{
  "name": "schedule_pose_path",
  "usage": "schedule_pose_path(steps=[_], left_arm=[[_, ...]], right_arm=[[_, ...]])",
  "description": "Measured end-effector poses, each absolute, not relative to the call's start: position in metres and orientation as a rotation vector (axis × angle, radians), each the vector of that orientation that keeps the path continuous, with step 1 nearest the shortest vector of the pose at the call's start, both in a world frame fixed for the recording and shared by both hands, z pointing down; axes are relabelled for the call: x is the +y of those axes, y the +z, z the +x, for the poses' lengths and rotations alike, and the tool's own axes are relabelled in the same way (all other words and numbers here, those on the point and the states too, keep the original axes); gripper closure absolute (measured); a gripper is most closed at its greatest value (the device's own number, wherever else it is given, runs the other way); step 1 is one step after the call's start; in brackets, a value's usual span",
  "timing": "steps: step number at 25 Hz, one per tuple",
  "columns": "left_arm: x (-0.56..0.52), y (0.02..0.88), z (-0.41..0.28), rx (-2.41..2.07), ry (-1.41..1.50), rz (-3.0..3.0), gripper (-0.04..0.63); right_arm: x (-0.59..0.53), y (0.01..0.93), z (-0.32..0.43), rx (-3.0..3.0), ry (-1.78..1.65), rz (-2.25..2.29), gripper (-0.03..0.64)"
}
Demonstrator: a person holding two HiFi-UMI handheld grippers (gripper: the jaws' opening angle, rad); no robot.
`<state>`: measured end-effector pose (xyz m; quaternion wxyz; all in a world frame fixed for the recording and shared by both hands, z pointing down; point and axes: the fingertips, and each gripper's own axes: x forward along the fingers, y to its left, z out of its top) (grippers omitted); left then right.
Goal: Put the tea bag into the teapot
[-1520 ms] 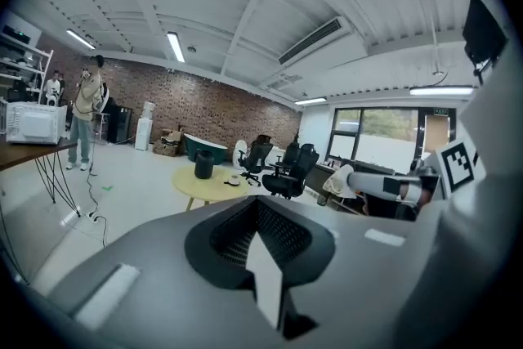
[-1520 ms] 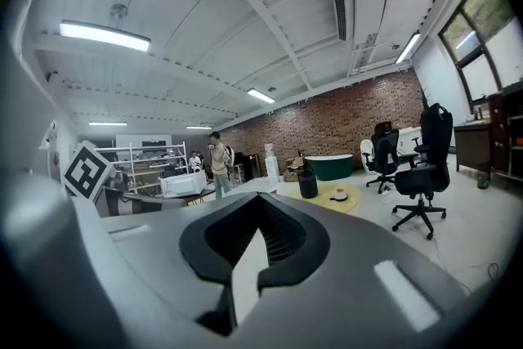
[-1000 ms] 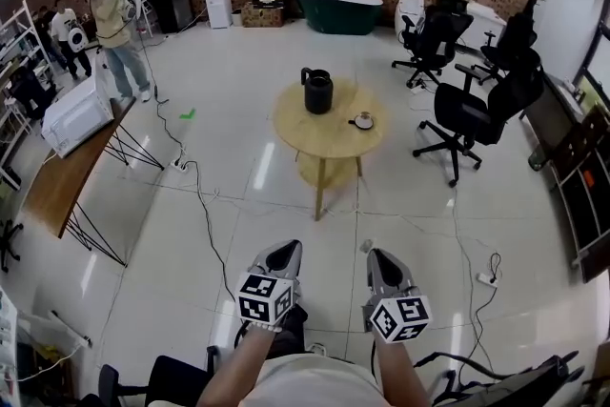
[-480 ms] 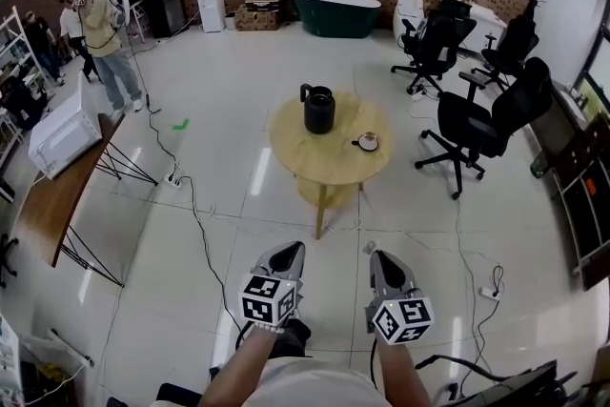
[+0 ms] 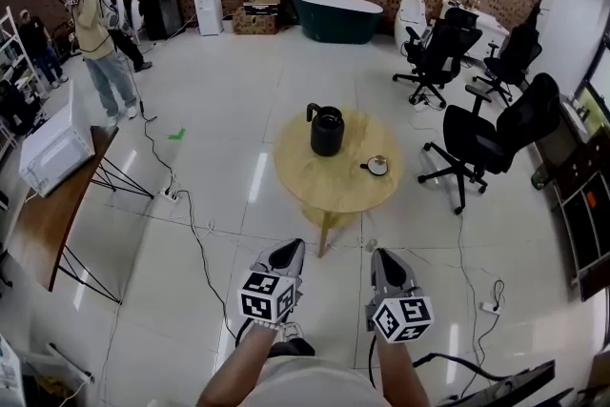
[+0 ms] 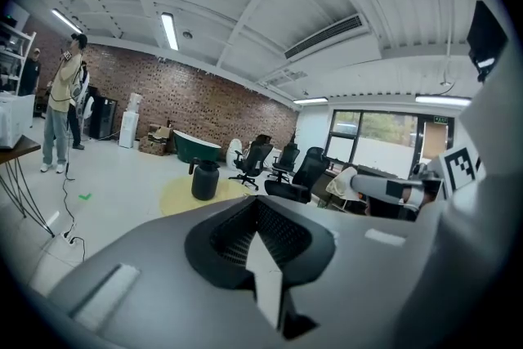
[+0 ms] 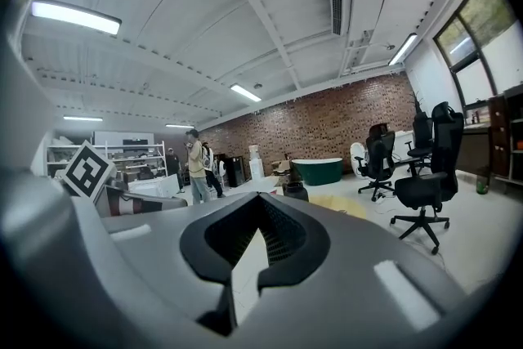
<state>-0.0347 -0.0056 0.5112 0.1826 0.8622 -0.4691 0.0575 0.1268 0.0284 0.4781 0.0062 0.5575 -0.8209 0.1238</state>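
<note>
A black teapot [image 5: 327, 131] with a handle stands on a round wooden table [image 5: 329, 186] out in the room, well ahead of me. To its right lies a small white dish [image 5: 378, 166] with something brown in it; no tea bag can be made out at this distance. My left gripper [image 5: 288, 249] and right gripper [image 5: 382, 256] are held side by side low in the head view, both shut and holding nothing. The teapot [image 6: 204, 180] is small and far beyond the left gripper [image 6: 260, 215] in its own view. It also shows far beyond the right gripper [image 7: 260, 215] as the teapot [image 7: 296, 192].
Black office chairs [image 5: 486, 138] stand right of the table. A wooden desk [image 5: 43, 214] with a white box [image 5: 54, 149] is at the left. A cable [image 5: 195, 234] runs over the white tiled floor. A person [image 5: 97, 33] stands far left. A green bathtub [image 5: 335, 12] sits by the brick wall.
The table with the teapot has come closer and sits lower in the head view. Both grippers keep their place, still shut.
</note>
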Motion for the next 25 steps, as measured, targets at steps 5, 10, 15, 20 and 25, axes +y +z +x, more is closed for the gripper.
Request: schedule_pose_path(steps=[5,10,15,20,25], left_arm=[[-0.04,0.512,-0.051,-1.293,0.167,2.442,0.583],[-0.059,0.513,-0.056,-1.254,0.174,2.457,0.583],[-0.072,0.521,-0.058,-1.236,0.165,2.439,0.583],[-0.085,0.53,-0.058,-1.243,0.164,2.412,0.583],[-0.11,0.525,-0.056,-1.269,0.176,2.409,0.583]], right_arm=[[-0.001,0.477,0.112,-2.545,0.389,1.779,0.615],[-0.015,0.479,0.106,-2.504,0.395,1.814,0.615],[-0.027,0.486,0.106,-2.468,0.412,1.817,0.615],[-0.044,0.492,0.104,-2.468,0.427,1.787,0.615],[-0.079,0.489,0.104,-2.499,0.43,1.757,0.615]])
